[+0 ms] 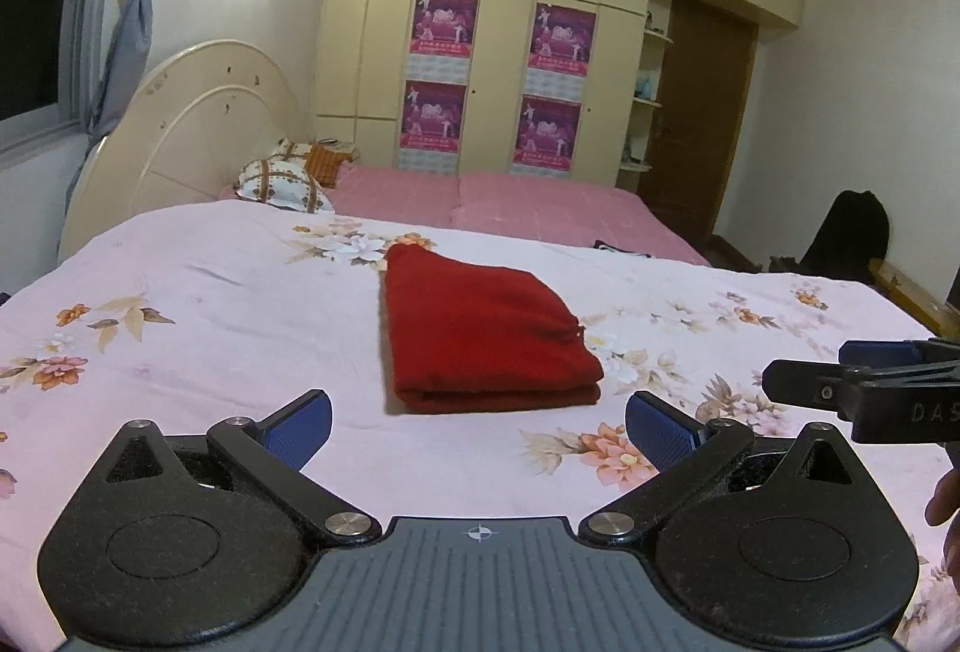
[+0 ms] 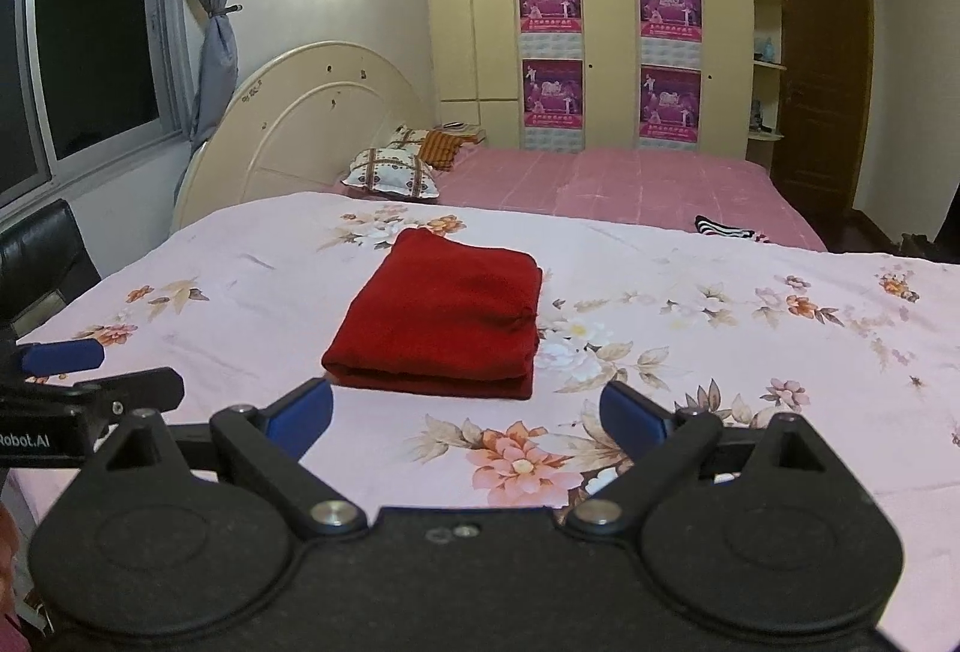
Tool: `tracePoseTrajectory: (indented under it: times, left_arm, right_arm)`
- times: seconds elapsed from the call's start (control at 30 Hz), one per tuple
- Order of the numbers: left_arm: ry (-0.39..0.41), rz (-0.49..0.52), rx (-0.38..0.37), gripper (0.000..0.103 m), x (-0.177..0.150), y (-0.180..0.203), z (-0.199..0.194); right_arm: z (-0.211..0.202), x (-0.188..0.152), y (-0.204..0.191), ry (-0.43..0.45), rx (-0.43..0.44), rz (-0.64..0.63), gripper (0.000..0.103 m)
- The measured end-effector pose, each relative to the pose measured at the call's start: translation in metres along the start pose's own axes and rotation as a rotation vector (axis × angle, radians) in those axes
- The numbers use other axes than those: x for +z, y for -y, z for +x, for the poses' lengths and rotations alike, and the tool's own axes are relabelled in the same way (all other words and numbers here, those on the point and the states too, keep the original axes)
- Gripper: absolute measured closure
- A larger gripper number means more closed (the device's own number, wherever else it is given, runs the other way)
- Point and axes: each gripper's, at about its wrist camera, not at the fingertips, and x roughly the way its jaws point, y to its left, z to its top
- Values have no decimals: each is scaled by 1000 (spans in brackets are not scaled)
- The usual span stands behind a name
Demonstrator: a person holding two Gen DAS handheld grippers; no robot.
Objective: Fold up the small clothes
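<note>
Nearest to us in the left wrist view is the left claw (image 1: 477, 427), with its two blue pads spread wide apart and nothing between them. It hovers just above the bed (image 1: 210, 304), which is covered with a pale pink sheet printed with flowers. In front of this claw, near but not touching it, lies the red cloth (image 1: 480, 340), folded into a thick flat rectangle with the folded layers visible at its near edge. At the right edge of the same view we see the side of the right claw (image 1: 864, 382), close beside our left one.

In the right wrist view the right claw (image 2: 467, 412) is also wide open and holds nothing. The red cloth (image 2: 444, 316) rests a little to the left of its centre, just beyond the left pad, and we cannot tell if that pad touches it. The left claw (image 2: 90, 382) shows at the left edge.

Behind the bed we see a cream headboard (image 2: 300, 123), a patterned pillow (image 2: 393, 175), and a wardrobe (image 2: 600, 21) carrying four purple posters.
</note>
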Motion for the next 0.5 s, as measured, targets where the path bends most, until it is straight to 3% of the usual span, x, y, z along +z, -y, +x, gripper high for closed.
tracePoseTrajectory:
  times: [0.13, 0.5]
  left_arm:
    - [-1, -3, 3, 0, 0, -1, -1]
    - [0, 5, 1, 0, -1, 2, 0]
  right_arm:
    - [-2, -1, -9, 20, -11, -43, 7]
    - [-1, -1, -3, 19, -9, -8, 7]
